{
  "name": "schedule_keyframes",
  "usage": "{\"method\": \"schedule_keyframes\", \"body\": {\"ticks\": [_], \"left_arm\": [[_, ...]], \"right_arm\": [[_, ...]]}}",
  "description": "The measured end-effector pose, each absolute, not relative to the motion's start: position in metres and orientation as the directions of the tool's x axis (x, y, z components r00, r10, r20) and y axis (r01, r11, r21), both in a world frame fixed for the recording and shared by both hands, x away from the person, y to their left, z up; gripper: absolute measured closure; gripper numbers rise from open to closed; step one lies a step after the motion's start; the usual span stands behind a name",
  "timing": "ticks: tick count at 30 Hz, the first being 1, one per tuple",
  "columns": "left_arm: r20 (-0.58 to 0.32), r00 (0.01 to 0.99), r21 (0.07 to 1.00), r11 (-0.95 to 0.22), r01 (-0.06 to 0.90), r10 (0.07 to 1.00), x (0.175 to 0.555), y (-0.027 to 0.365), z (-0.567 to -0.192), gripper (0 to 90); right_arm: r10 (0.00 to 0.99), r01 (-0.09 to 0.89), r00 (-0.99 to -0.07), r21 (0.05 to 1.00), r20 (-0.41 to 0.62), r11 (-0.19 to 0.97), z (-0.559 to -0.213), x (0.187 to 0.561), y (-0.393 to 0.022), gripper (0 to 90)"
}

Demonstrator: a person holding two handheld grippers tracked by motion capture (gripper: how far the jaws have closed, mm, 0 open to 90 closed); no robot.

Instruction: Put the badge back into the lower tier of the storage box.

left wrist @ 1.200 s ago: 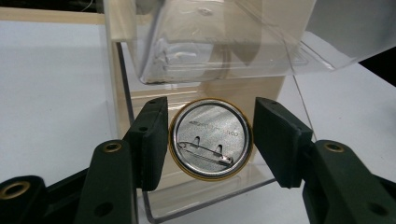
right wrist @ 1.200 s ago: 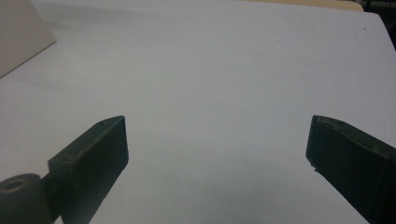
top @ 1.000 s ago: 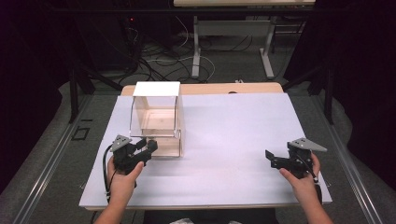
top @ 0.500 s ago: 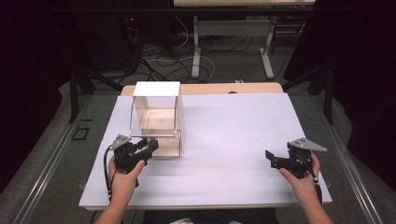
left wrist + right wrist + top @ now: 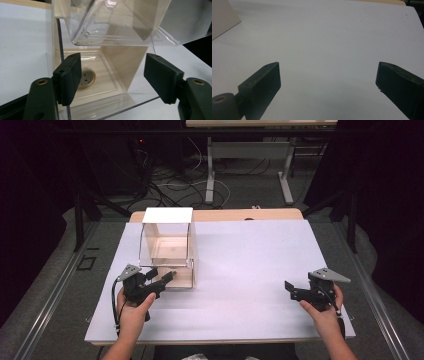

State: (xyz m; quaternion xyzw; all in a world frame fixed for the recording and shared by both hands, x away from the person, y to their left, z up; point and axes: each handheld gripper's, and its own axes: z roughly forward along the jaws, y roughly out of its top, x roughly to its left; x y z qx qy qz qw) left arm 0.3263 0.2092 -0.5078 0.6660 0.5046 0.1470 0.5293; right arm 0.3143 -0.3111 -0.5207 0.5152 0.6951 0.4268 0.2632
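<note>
Left tool (image 5: 161,279) stands at the near side of one clear plastic box (image 5: 167,247), its jaws having just been opening; in the left gripper view they are apart with nothing pressed between them, and one wall edge of the box rises just in front of the left jaw. One small round metal piece (image 5: 86,78) lies on the box floor. The box stands on the left half of the white bench (image 5: 250,265), near its left edge, with its lid (image 5: 168,215) lifted. The right tool (image 5: 295,292) rests wide and empty close to the near right corner. Between the two tools the bench surface is bare and gives much room. I count two tools, one box, one round piece.
</note>
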Motion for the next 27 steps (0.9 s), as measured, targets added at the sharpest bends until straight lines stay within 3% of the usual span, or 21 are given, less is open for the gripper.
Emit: {"method": "schedule_keyframes", "body": {"ticks": [10,27], "left_arm": [[-0.329,0.462,0.851,0.047,0.523,0.823,0.321,0.207,-0.503,16.1],[-0.253,0.489,0.845,-0.055,0.532,0.835,0.318,0.203,-0.495,4.0]], "right_arm": [[0.942,0.495,-0.327,0.863,0.077,0.101,-0.521,0.314,-0.31,5.6],[0.941,0.494,-0.33,0.863,0.073,0.106,-0.521,0.314,-0.31,5.7]]}}
